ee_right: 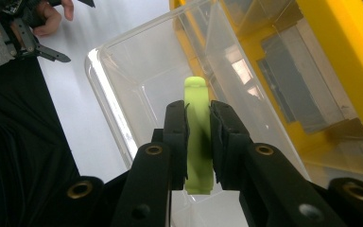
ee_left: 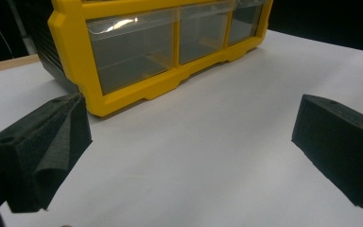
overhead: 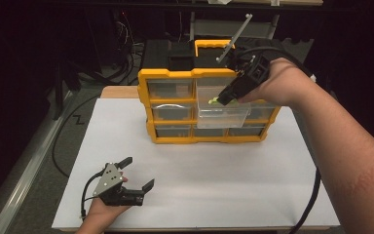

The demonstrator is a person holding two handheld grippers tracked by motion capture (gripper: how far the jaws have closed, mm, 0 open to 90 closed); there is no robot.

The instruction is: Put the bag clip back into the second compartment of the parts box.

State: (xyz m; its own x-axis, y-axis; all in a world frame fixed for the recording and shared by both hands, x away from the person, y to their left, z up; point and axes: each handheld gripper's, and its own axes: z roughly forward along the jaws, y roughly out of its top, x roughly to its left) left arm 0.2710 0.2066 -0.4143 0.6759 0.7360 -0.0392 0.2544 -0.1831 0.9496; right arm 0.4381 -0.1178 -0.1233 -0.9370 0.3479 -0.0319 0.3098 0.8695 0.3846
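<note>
Green piece (ee_right: 198, 137) clamped, right gripper (ee_right: 199, 124) tilted over drawer (ee_right: 123, 61).

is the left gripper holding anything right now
No, the left gripper is open, its fingers spread wide above the bare white tabletop with nothing between them.
</note>
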